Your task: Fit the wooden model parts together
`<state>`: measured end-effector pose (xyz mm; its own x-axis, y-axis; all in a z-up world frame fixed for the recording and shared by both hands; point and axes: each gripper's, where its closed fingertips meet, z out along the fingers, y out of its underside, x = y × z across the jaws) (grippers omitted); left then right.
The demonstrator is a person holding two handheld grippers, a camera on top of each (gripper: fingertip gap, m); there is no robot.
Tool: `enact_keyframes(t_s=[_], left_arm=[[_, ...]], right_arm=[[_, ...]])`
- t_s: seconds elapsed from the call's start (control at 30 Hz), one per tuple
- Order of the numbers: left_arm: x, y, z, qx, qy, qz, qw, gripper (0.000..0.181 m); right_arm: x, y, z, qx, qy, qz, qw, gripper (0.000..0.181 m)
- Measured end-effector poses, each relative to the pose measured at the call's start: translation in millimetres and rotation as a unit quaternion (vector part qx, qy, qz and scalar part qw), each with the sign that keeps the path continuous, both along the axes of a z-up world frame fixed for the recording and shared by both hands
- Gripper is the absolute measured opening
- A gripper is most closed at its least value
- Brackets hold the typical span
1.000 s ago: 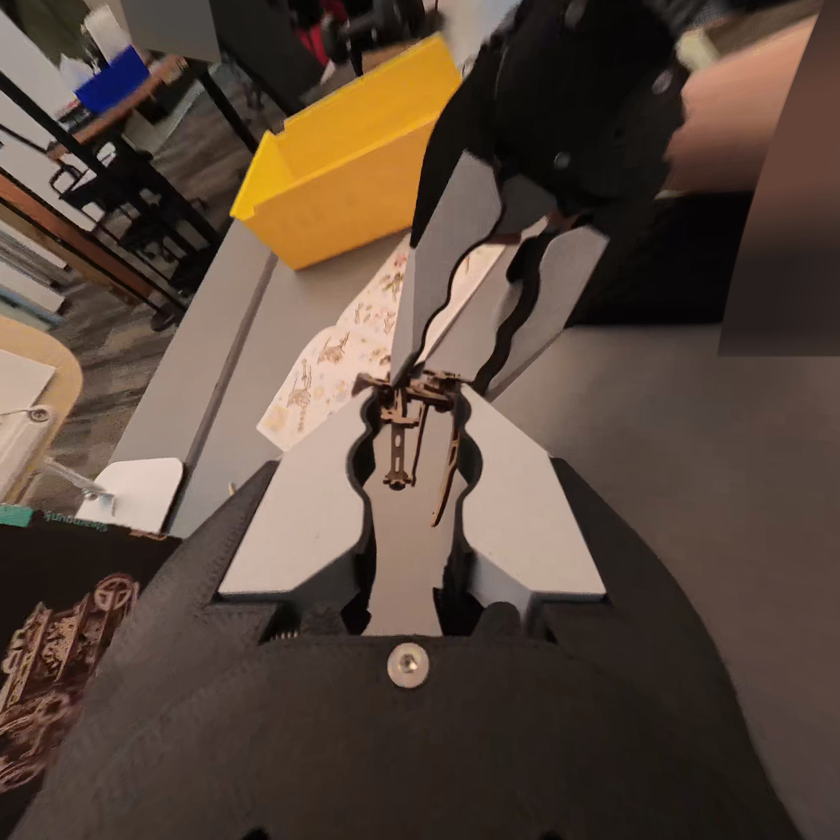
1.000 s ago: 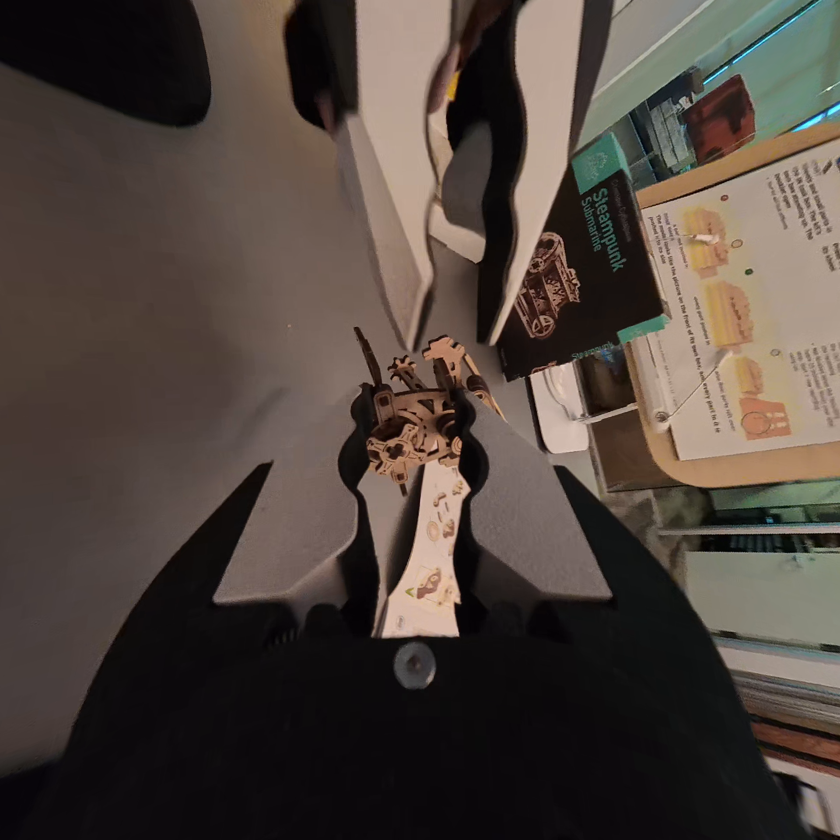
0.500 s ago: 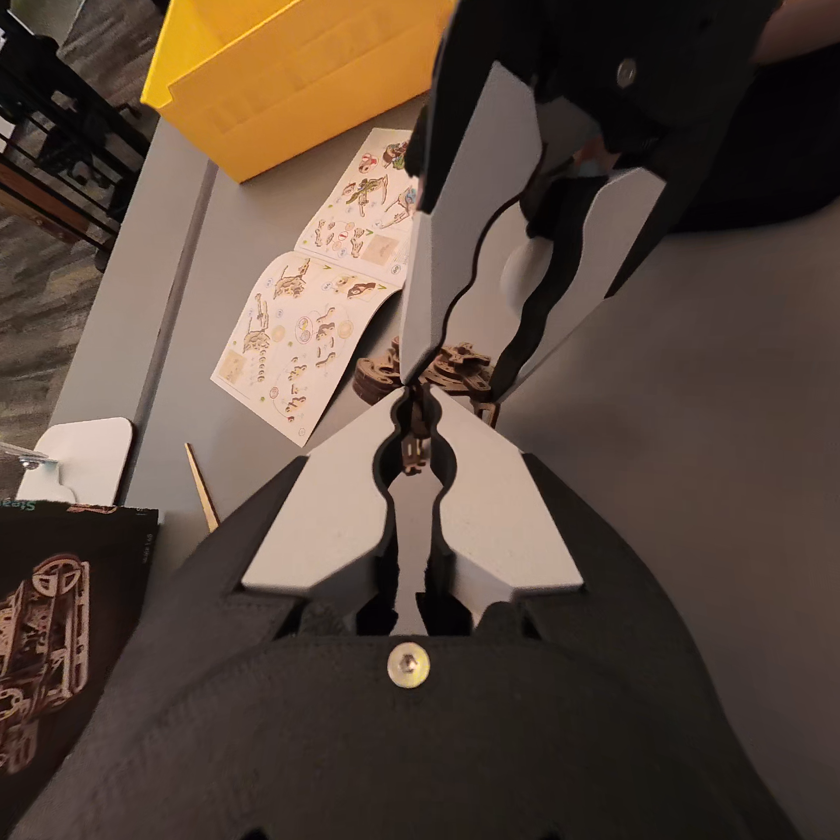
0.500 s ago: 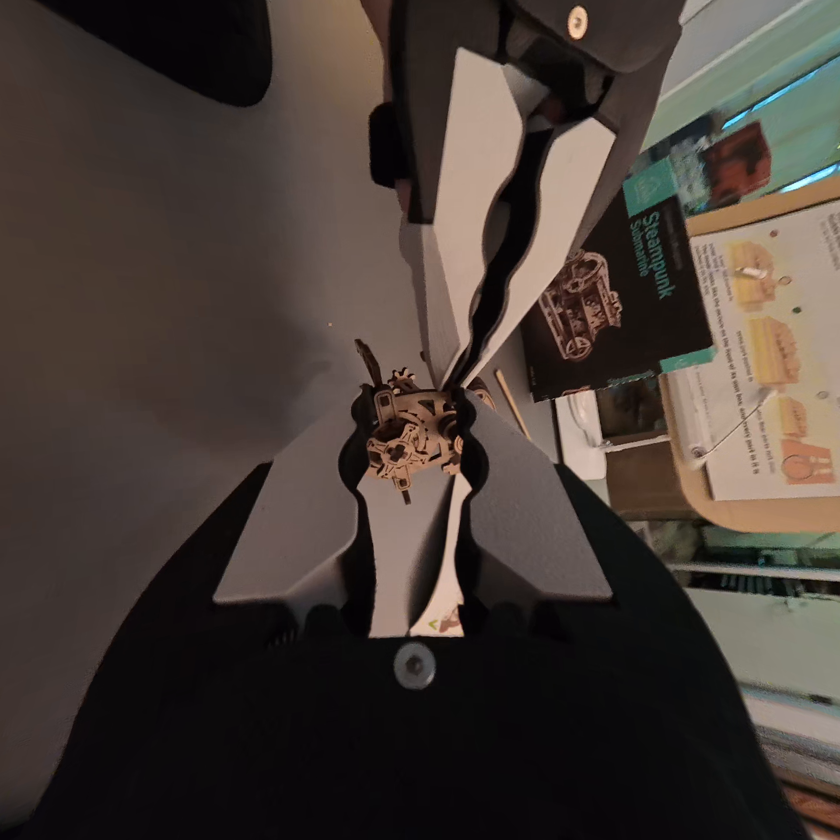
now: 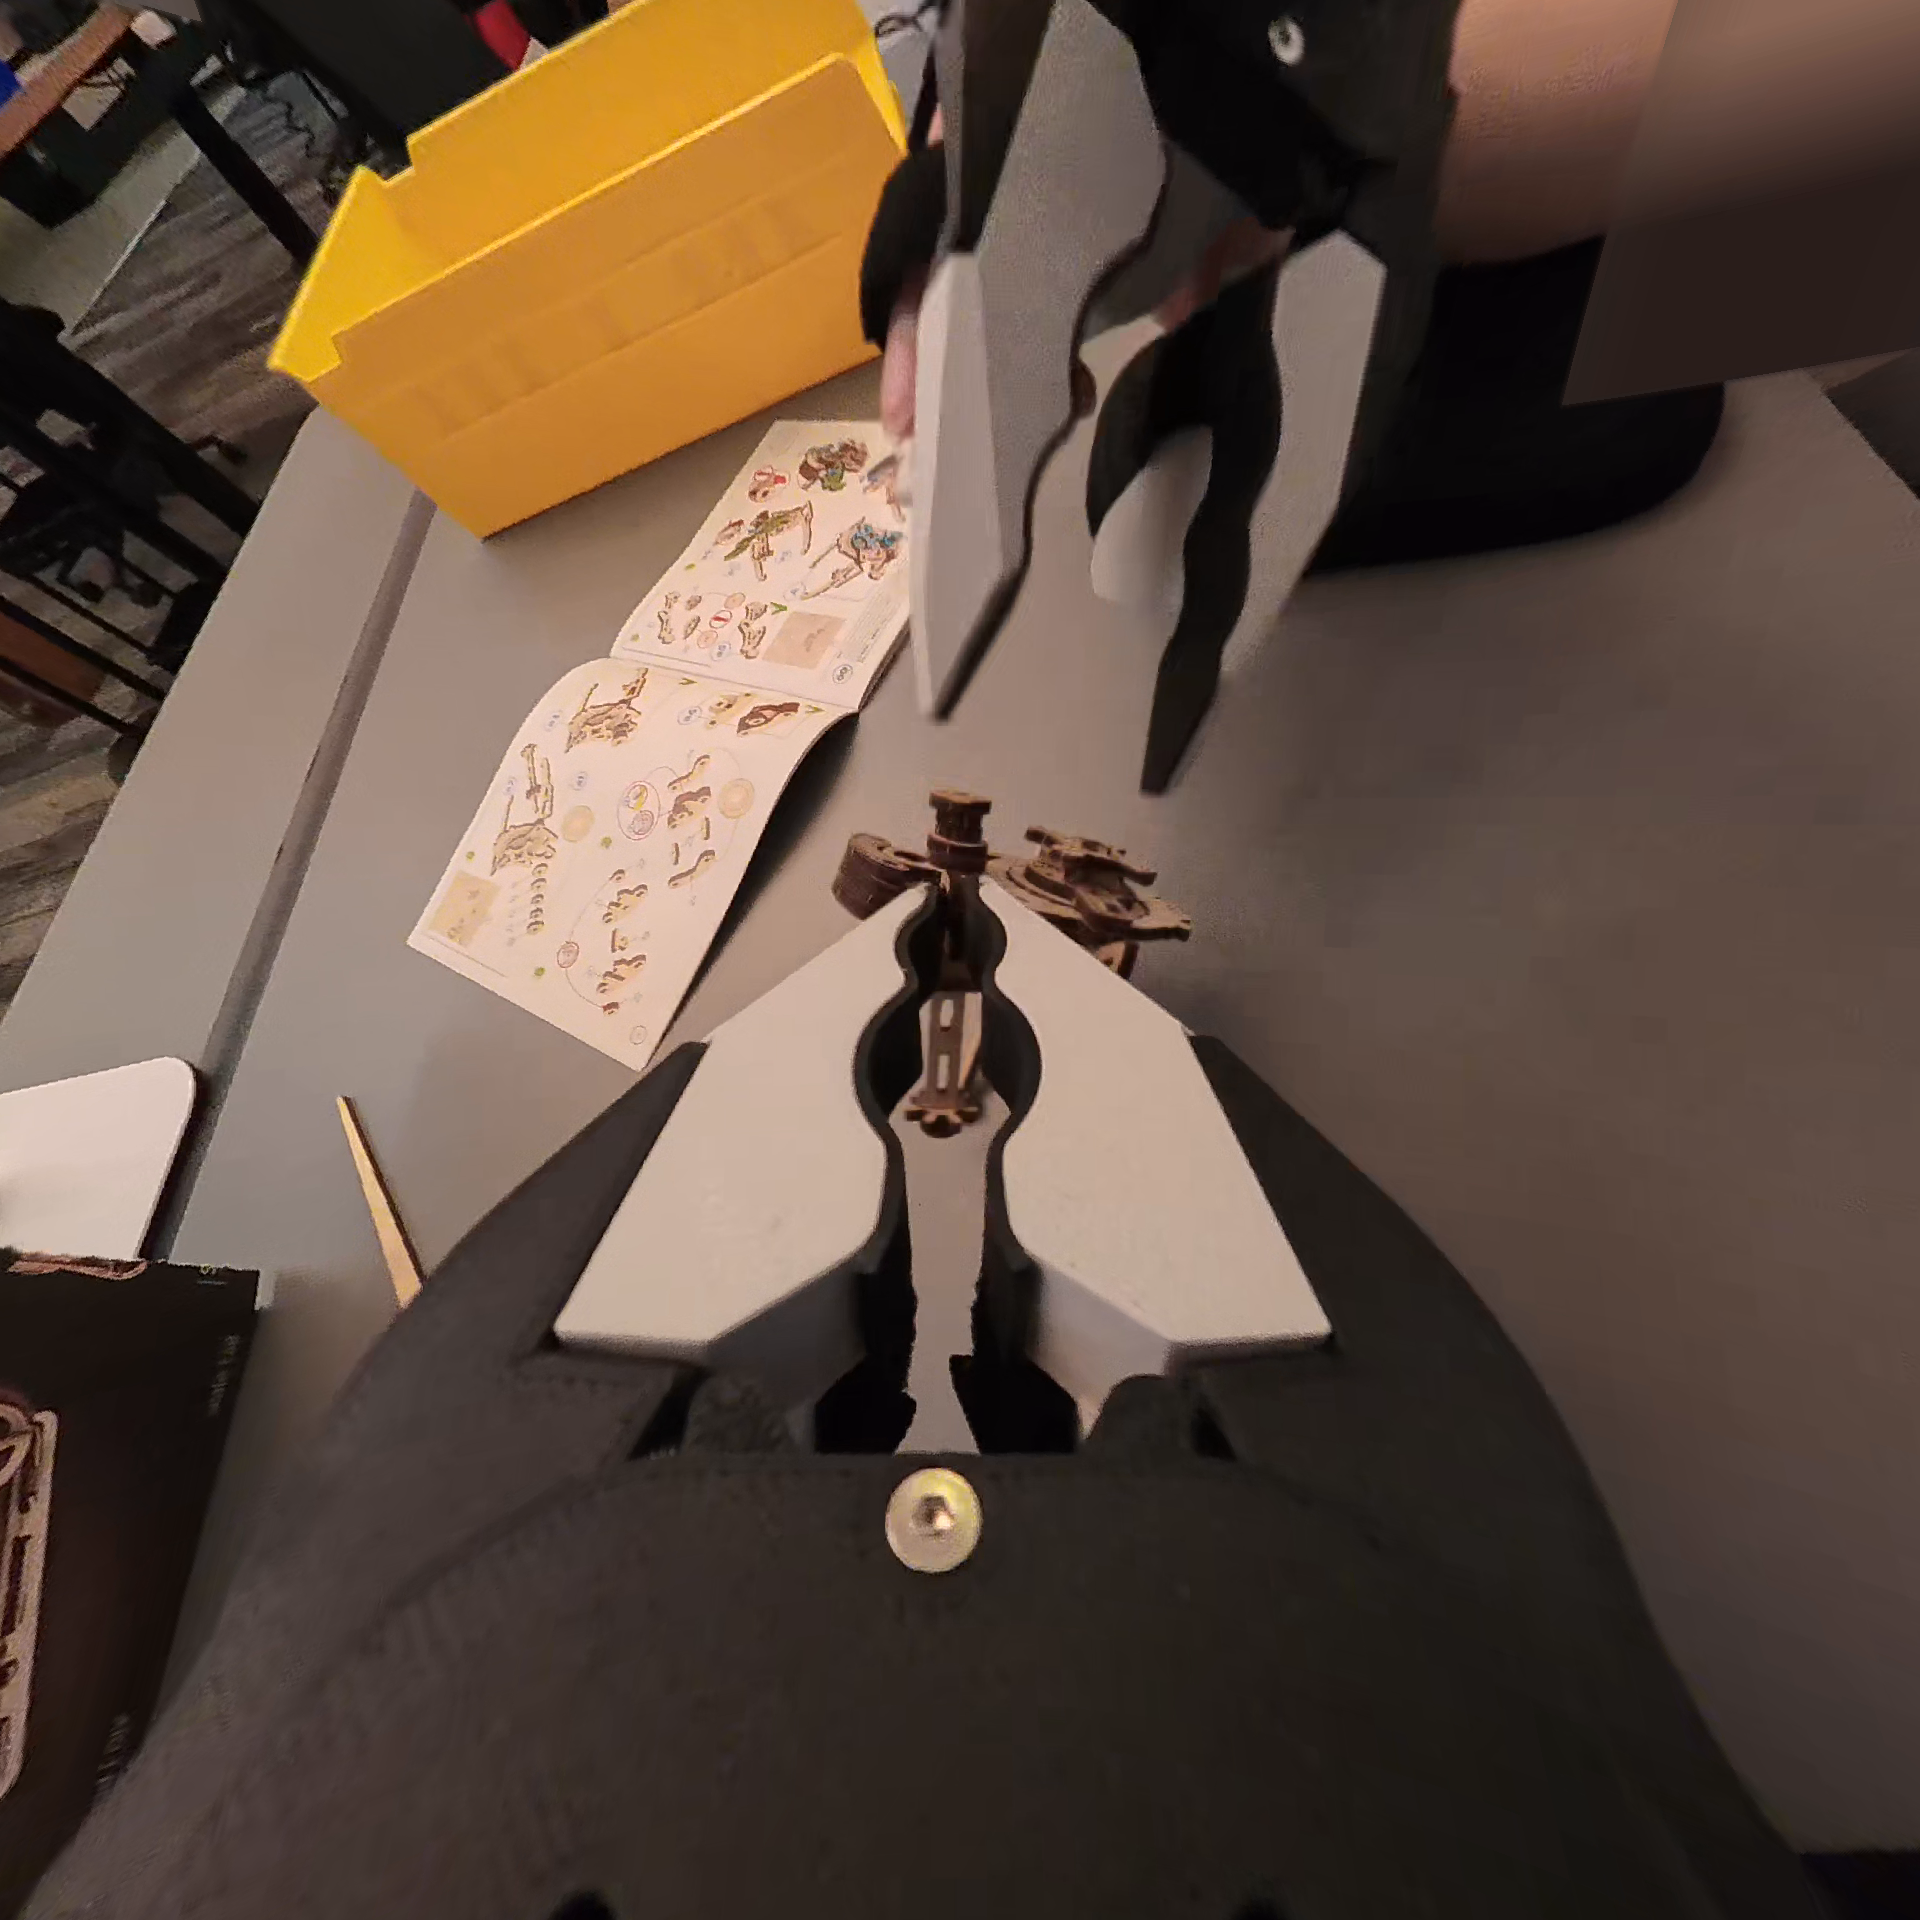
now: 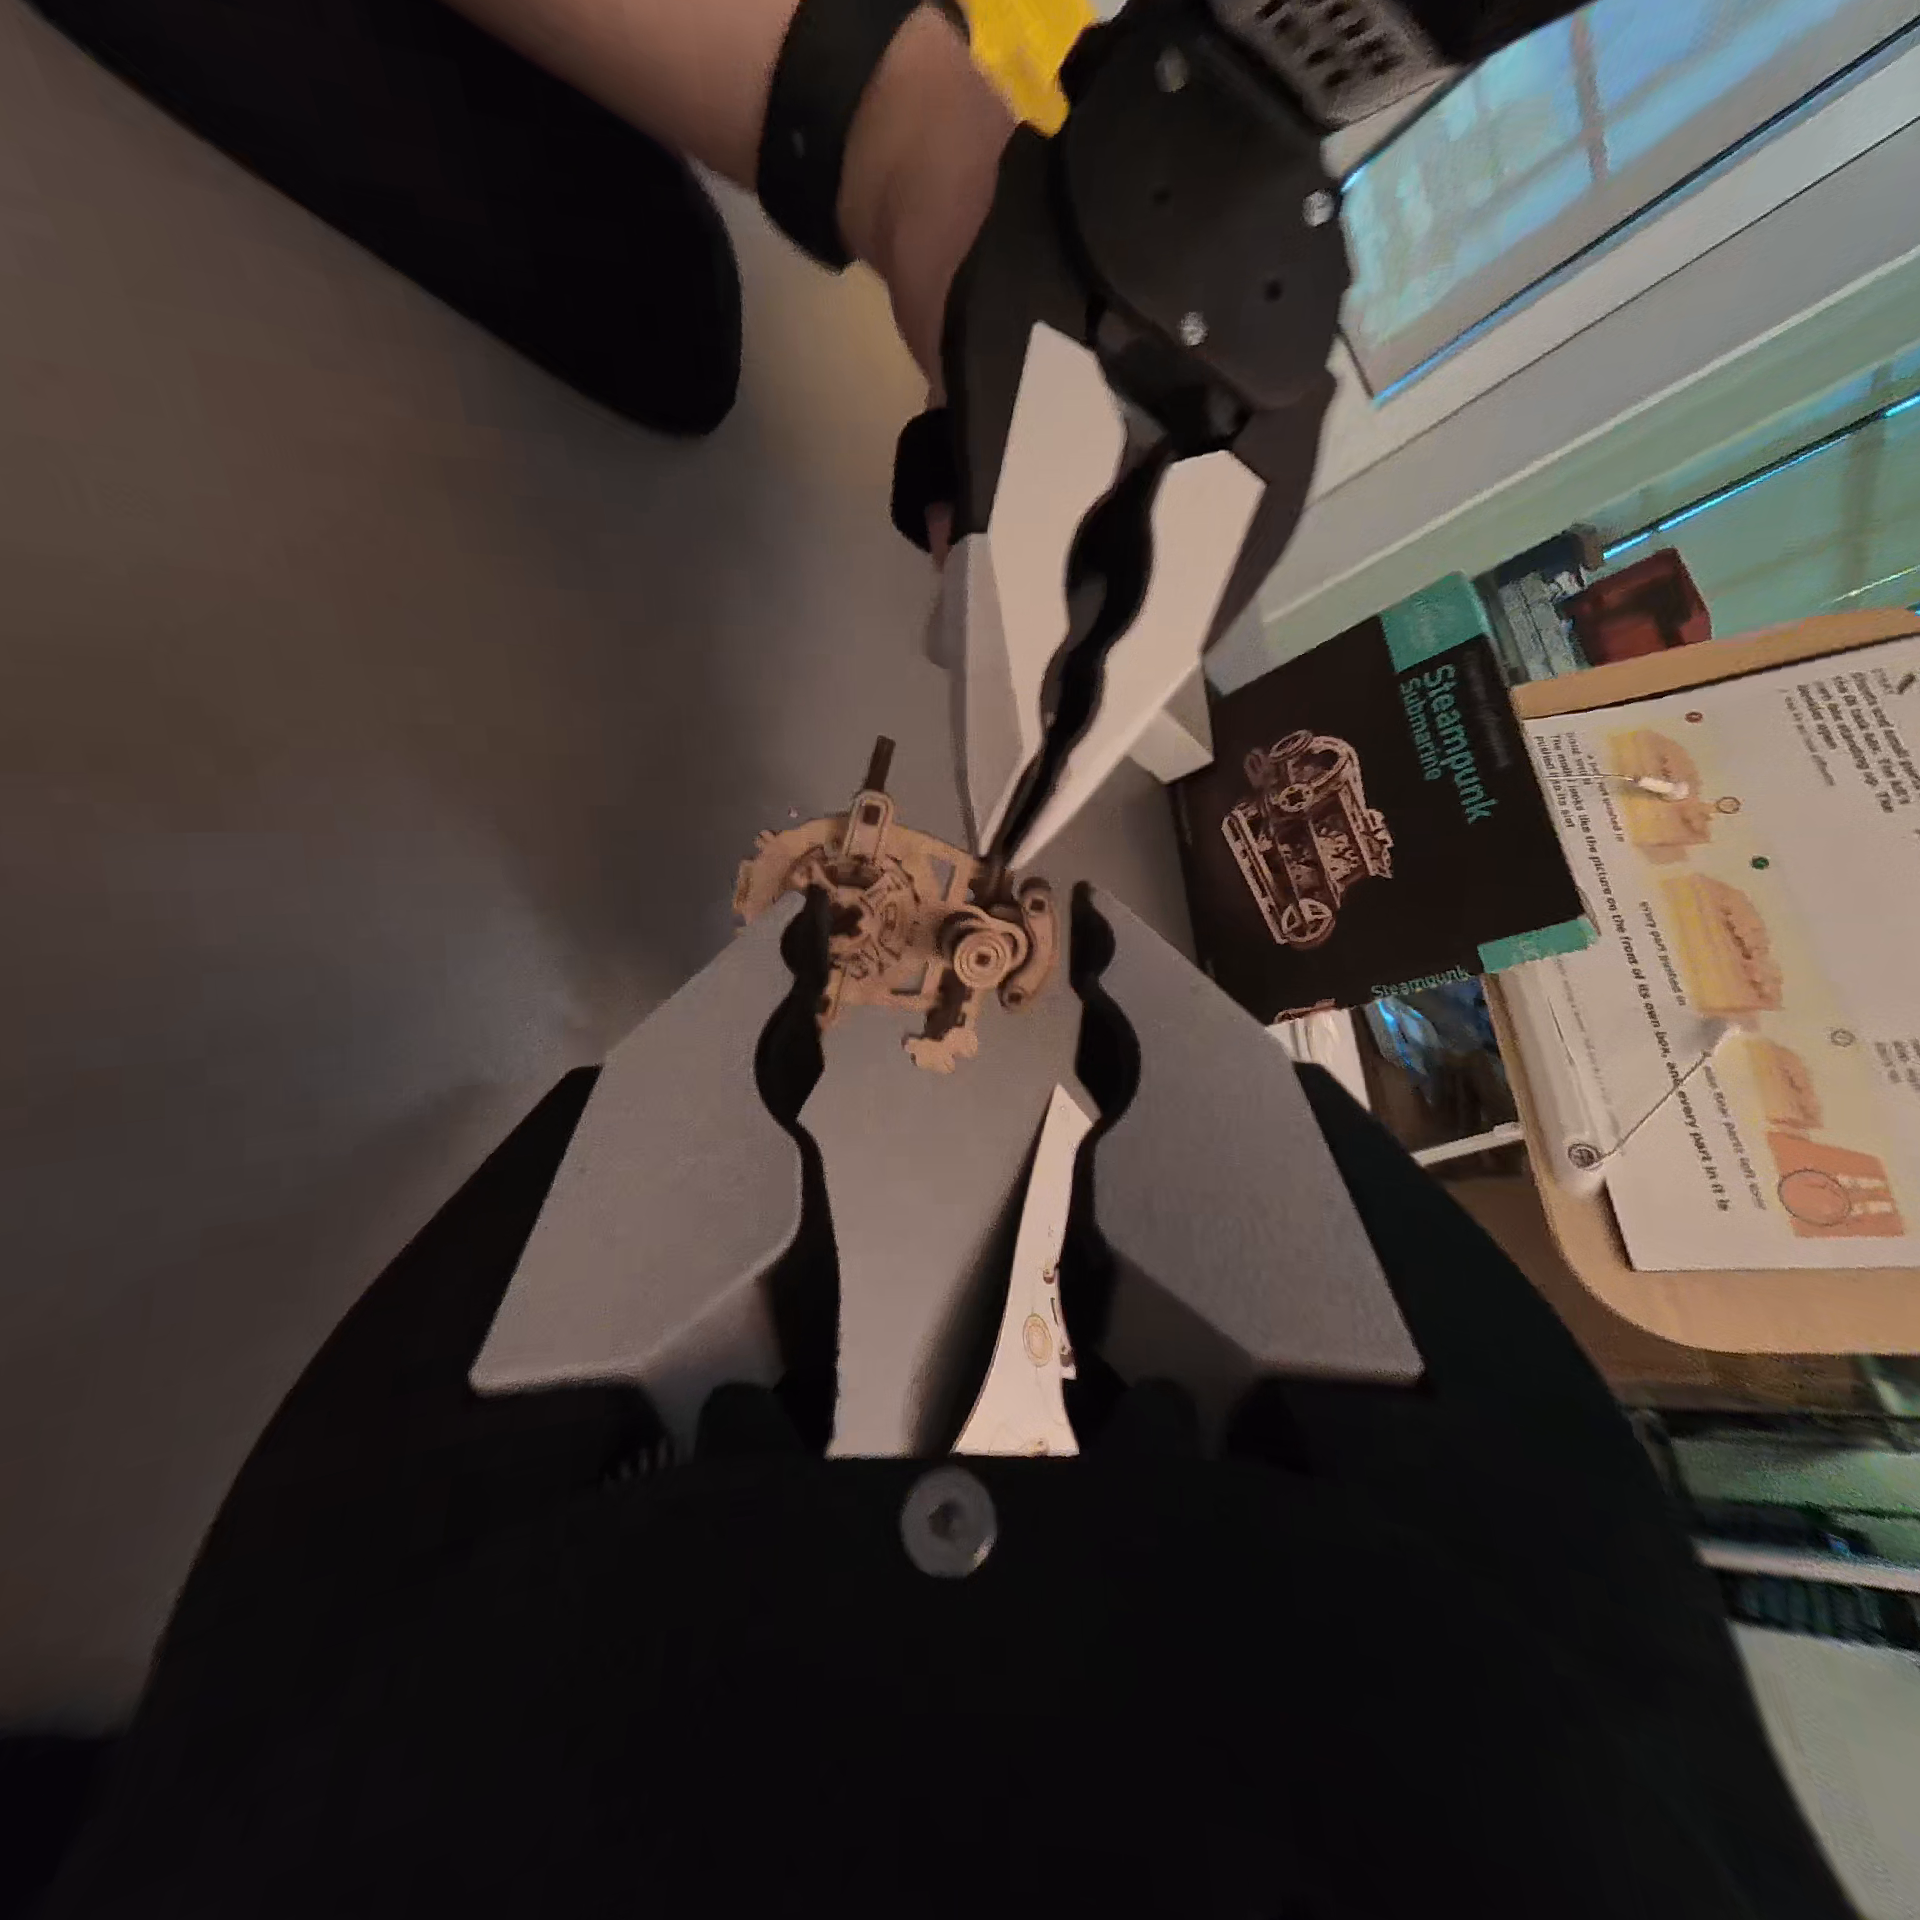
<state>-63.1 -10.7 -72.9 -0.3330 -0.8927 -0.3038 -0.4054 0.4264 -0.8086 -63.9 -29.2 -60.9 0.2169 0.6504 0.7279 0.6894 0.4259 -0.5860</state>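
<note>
The small wooden model (image 5: 1039,883) of gears and struts sits at my left gripper's (image 5: 956,899) tips, low over the grey table (image 5: 1455,1039). The left gripper is shut on a thin strut of the model that runs back between its fingers. In the right wrist view the model (image 6: 914,935) lies between the spread fingers of my right gripper (image 6: 940,906), which is open and holds nothing. The left gripper (image 6: 1003,842) comes down from above there, pinching the model's top. In the left wrist view the right gripper (image 5: 1049,748) hangs open just beyond the model, apart from it.
An open instruction booklet (image 5: 665,821) lies left of the model, with a yellow bin (image 5: 623,260) behind it. A wooden stick (image 5: 379,1205) and a black kit box (image 6: 1382,831) lie near the table edge. A board with a printed sheet (image 6: 1766,987) is beyond the box. Less than 4 cm separates the two grippers' tips. Both grippers' tips are roughly 25 cm from the wooden stick (image 5: 379,1205).
My right gripper has opened, let go of the model and drawn back from it. My left gripper closed on the model's strut and now holds it alone.
</note>
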Motion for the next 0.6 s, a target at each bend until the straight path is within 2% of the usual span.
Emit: enact_keyframes(t_s=[0.07, 0.2, 0.3, 0.47, 0.6], left_arm=[[-2.8, 2.7, 5.2, -0.016, -0.012, 0.000, 1.000, 0.000], [-6.8, 4.8, 21.3, -0.044, -0.050, -0.005, 0.998, 0.000], [-8.9, 0.8, 39.5, -0.065, -0.086, -0.018, 0.994, 0.000], [-11.5, -9.0, 57.9, -0.075, -0.124, -0.041, 0.989, 0.000], [-9.3, -16.4, 60.0, -0.066, -0.131, -0.054, 0.988, 0.000]], right_arm=[[9.0, -3.6, 5.8, -0.027, 0.040, 0.019, 0.999, 0.052], [14.9, 4.5, -10.3, -0.103, 0.086, 0.018, 0.991, 0.060], [11.3, 13.9, -10.6, -0.092, 0.102, -0.008, 0.991, 0.060], [1.0, 2.2, 14.5, -0.064, 0.140, 0.017, 0.988, 0.044], [-0.1, -3.0, 20.0, -0.064, 0.145, 0.026, 0.987, 0.037]])
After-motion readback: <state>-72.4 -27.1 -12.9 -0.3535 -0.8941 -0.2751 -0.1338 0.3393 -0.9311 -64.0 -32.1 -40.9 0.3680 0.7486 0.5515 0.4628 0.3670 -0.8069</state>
